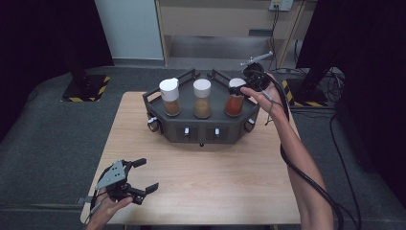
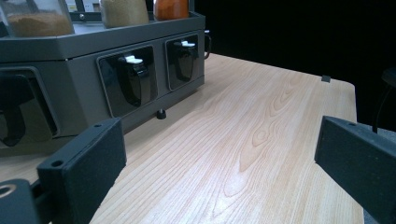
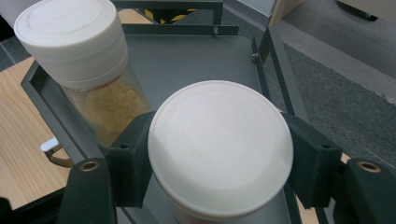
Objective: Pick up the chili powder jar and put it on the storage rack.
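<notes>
Nearest the camera in the high view, at the near left corner of the pale wooden table (image 1: 201, 182), the left black two-jaw gripper (image 1: 142, 176) rests in the person's hand with its jaws spread apart and nothing between them; in the left gripper view only bare tabletop lies between them. At the far edge of the table stands the dark grey angular metal rack (image 1: 201, 129). At its right end, the right black two-jaw gripper (image 3: 219, 154) is clamped on the round white plastic lid (image 3: 219, 147) of the clear glass jar of red-orange spice (image 1: 234, 104), one pad on each side of the lid. The jar stands upright on the rack's tray. Judgement: the step in hand is lifting this jar off the rack, or twisting its lid. To do it well, keep the pads level and opposite across the lid's widest part, and pull straight up so the base clears the low rail of the tray. Avoid swinging toward the neighbouring clear jar of tan spice with a white lid (image 1: 202, 98), which stands just beside. A grip on the lid alone may slip or loosen the lid, so a slow, steady lift is advisable. Count: three white-lidded spice jars in a row, the third being the clear jar of brown spice (image 1: 170, 97) at the rack's left end; one rack; two grippers; one table.
</notes>
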A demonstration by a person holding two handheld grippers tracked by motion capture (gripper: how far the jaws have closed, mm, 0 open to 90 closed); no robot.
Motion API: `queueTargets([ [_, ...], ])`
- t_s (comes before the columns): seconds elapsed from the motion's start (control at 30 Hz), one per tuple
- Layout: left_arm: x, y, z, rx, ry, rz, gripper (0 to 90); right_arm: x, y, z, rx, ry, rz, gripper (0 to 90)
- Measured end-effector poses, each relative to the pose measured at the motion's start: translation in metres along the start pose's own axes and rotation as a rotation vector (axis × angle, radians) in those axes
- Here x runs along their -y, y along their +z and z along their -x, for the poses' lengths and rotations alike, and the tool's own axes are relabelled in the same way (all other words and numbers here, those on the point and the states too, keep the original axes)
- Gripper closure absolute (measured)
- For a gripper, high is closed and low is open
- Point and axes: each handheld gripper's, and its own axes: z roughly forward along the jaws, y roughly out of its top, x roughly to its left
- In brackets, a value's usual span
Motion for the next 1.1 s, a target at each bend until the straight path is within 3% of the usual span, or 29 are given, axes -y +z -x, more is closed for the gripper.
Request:
queueTargets([
  [0.53,0.0,0.0,0.0,0.001,0.003,-0.001,0.8,0.008,-0.002,0.004,0.001,0.016,0.039,32.6],
  [0.77,-0.001,0.0,0.001,0.001,0.003,-0.003,0.8,0.017,-0.004,0.002,0.042,0.034,0.076,9.9],
  [1.1,-0.001,0.001,0.0,0.001,0.003,-0.007,0.8,0.028,-0.003,0.005,0.027,0.046,0.103,8.3],
])
